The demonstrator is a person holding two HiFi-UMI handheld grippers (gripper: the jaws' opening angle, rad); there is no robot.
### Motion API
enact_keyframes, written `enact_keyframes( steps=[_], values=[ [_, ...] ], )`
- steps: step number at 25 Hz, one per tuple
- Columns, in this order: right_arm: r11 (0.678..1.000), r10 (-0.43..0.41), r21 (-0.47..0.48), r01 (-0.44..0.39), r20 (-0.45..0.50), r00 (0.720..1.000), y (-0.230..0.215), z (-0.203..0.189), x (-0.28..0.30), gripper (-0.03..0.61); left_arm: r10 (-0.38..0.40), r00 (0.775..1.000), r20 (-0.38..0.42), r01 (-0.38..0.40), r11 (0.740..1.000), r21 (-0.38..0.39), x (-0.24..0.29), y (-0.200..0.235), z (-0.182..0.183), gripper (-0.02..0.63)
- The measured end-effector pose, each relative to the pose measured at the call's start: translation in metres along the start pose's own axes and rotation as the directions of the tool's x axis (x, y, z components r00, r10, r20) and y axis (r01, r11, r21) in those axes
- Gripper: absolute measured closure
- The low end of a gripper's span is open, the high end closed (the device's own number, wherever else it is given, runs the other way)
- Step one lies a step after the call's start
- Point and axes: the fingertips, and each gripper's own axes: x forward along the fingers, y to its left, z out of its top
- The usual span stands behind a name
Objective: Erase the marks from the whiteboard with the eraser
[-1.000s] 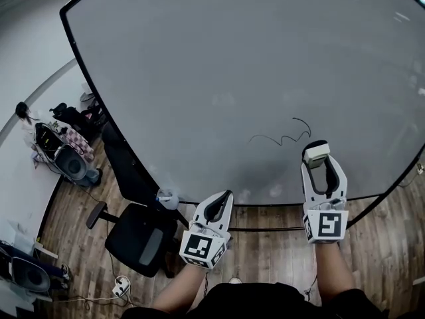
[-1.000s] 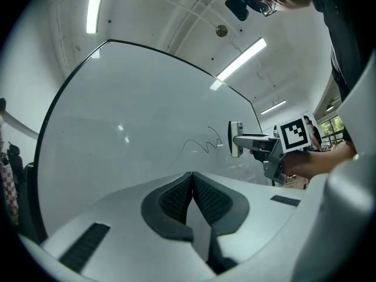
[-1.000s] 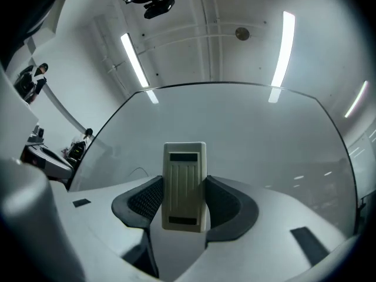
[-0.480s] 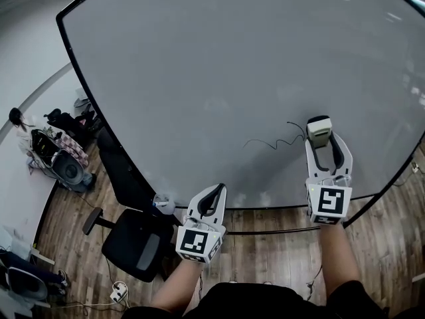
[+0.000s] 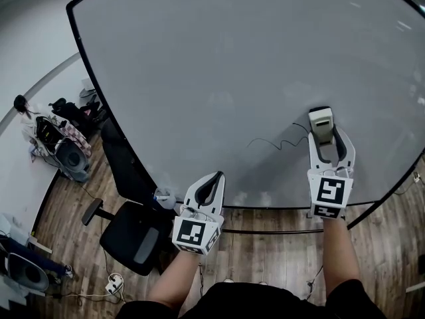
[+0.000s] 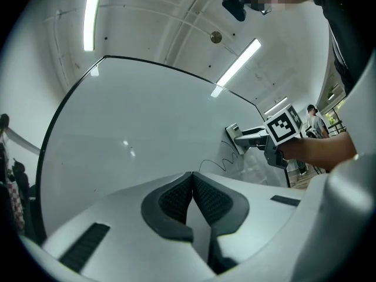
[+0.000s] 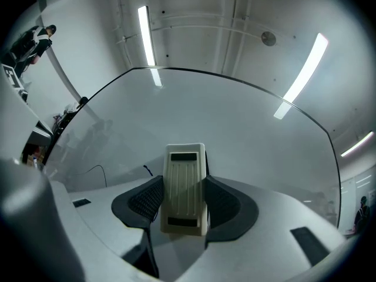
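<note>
I see a brown wood-plank floor (image 5: 279, 258) below. A black office chair (image 5: 133, 234) stands on it at left, with a white power strip (image 5: 113, 286) and its cord near the base. Bags and clutter (image 5: 56, 145) sit by the pale wall (image 5: 26, 52). Overhead — long strip lights (image 7: 147, 34) on a grey ceiling (image 7: 205, 16).

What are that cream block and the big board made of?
Eraser: looks like cream moulded plastic, matt, with ribbed grooves along its back.
Whiteboard: smooth glossy panel, perhaps glass or coated metal; ceiling lights mirror in it.
</note>
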Motion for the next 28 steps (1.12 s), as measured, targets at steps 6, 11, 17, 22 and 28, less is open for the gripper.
enact_keyframes(
  steps=[6,11,17,22,28],
  values=[
    [1.000,0.007,-0.024,-0.007,-0.018,1.000,0.001,0.001,0.000,0.333,0.013,1.000,-0.008,-0.013,1.000,-0.024,0.001,-0.003,-0.006,0.594],
    [0.998,0.026,-0.051,-0.027,-0.033,0.999,0.016,-0.001,0.003,0.333,0.019,1.000,-0.012,-0.019,0.999,-0.033,0.001,-0.001,-0.011,0.594],
    [0.999,0.036,-0.030,-0.037,-0.044,0.998,0.029,-0.002,0.002,0.333,0.040,0.999,-0.004,-0.040,0.999,-0.036,-0.006,0.005,-0.009,0.595],
    [0.998,0.056,-0.028,-0.058,-0.048,0.997,0.040,-0.001,0.003,0.333,0.063,0.998,-0.002,-0.063,0.997,-0.037,-0.011,0.017,-0.009,0.594],
    [0.995,0.095,-0.008,-0.096,-0.053,0.994,0.057,-0.003,0.005,0.333,0.063,0.998,-0.013,-0.064,0.997,-0.037,-0.011,0.015,-0.014,0.595]
  ],
)
